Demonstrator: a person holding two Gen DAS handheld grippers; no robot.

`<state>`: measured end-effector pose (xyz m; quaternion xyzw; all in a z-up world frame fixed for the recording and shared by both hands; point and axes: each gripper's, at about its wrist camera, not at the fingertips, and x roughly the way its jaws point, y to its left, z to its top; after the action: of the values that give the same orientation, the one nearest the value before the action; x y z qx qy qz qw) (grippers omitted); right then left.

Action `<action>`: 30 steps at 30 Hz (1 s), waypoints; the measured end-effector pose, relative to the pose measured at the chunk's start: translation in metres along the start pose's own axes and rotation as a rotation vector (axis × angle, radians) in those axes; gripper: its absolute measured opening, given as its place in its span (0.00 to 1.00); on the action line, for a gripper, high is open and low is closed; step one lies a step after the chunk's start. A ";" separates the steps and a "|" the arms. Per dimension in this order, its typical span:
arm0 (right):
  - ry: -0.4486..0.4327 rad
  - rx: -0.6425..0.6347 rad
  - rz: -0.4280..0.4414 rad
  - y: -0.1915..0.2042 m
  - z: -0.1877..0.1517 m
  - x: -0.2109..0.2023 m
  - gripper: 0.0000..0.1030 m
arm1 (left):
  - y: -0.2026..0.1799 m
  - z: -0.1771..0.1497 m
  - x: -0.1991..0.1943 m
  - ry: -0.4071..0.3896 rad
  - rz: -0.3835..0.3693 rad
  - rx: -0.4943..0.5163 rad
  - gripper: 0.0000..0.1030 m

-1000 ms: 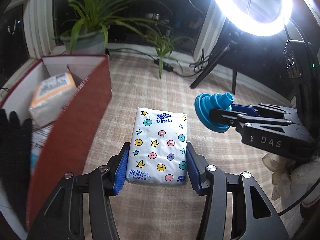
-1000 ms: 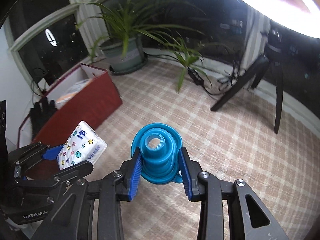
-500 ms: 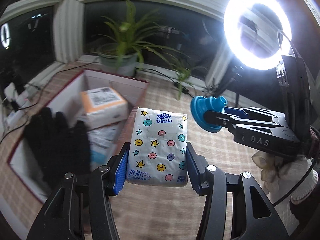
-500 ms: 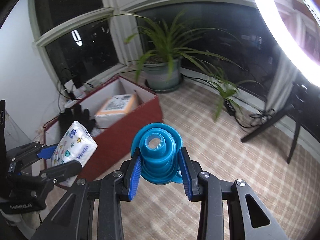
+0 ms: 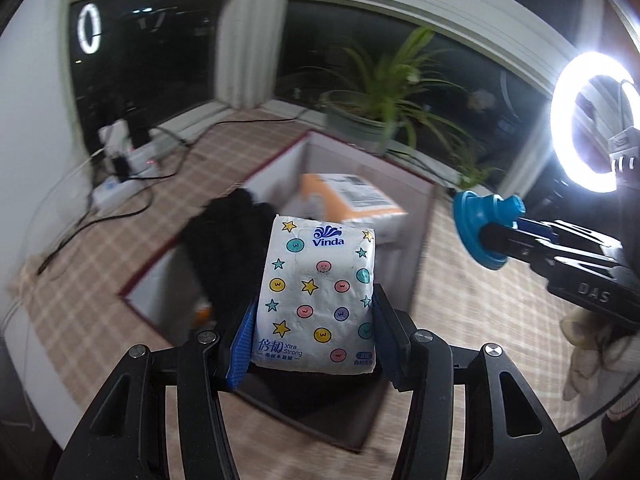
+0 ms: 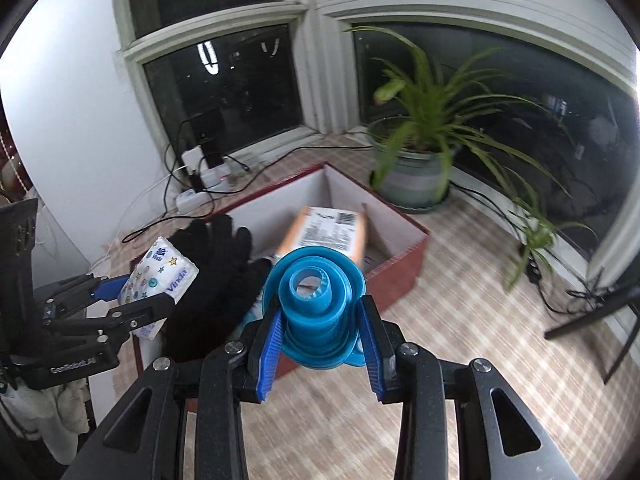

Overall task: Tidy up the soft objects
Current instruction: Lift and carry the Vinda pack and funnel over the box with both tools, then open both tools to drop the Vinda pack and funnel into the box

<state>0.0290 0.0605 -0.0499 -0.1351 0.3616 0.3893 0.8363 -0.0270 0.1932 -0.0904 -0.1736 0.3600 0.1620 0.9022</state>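
You're holding a Vinda tissue pack (image 5: 320,296) in your left hand-held gripper (image 5: 314,340), blue pads squeezing it from both sides, and it's hanging right above the near end of the red box (image 5: 420,248). Your right hand-held gripper (image 6: 320,338) is clamping a blue collapsible funnel (image 6: 316,300), spout pointing away from you, floating over the box's near wall. Inside the box there's a black glove (image 6: 212,276) sitting by the near-left corner and an orange-and-white packet (image 6: 328,232) leaning toward the far end. The box is sitting on a checkered mat (image 6: 460,320). A potted plant (image 6: 416,160) is standing just past the box by the window, a power strip (image 6: 200,184) with cables is lying off to the left, and a ring light (image 5: 588,120) is glaring on the right.
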 end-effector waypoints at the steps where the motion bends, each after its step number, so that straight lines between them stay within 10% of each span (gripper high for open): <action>1: 0.002 -0.003 0.003 0.004 0.002 0.003 0.32 | 0.007 -0.001 -0.001 -0.003 0.017 -0.010 0.50; 30: 0.075 -0.031 0.033 0.040 0.008 0.062 0.58 | 0.053 0.002 0.011 0.008 0.110 -0.081 0.60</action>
<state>0.0302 0.1247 -0.0860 -0.1563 0.3887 0.4033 0.8135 -0.0409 0.2429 -0.1070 -0.1903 0.3659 0.2251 0.8827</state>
